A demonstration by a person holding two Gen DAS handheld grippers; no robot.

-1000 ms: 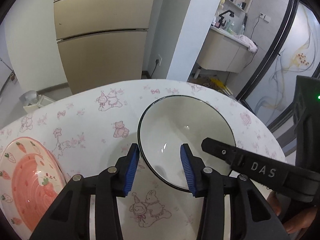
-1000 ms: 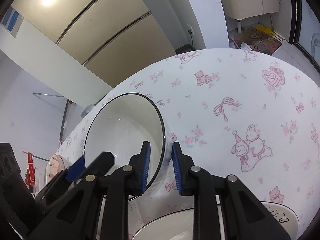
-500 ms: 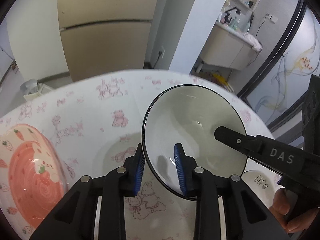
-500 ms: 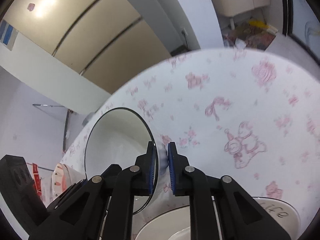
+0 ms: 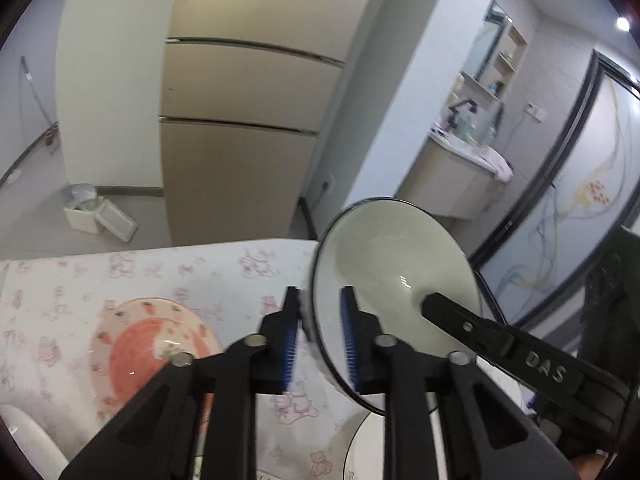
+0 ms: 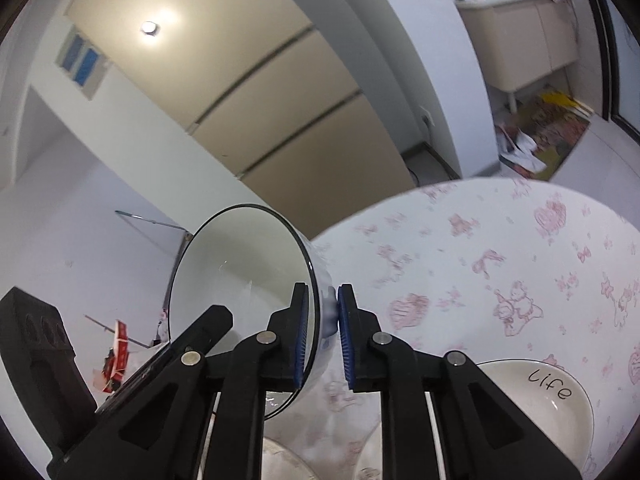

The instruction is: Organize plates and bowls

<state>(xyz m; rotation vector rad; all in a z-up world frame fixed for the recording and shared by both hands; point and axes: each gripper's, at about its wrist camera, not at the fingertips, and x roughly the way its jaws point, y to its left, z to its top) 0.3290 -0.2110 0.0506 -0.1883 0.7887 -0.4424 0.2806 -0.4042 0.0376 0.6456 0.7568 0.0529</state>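
Note:
A white bowl with a thin black rim (image 5: 384,264) is held up off the table, tilted on edge. My left gripper (image 5: 318,338) is shut on its near rim. My right gripper (image 6: 322,336) is shut on the opposite rim of the same bowl (image 6: 236,280); one of its black fingers (image 5: 480,330) shows inside the bowl in the left wrist view. A pink strawberry plate (image 5: 132,344) lies on the table at lower left. A white bowl lettered "life" (image 6: 536,396) sits at lower right in the right wrist view.
The round table (image 6: 500,256) has a white cloth with pink bears and bows. Another white dish rim (image 5: 368,448) lies under the grippers, and a white edge (image 5: 24,436) at far left. Beyond the table stand a beige fridge (image 5: 240,128) and a washbasin cabinet (image 5: 452,176).
Both grippers have lifted the black-rimmed bowl off the table and tilted it more upright. The left gripper's jaws closed further onto the rim. The views have swung upward toward the room.

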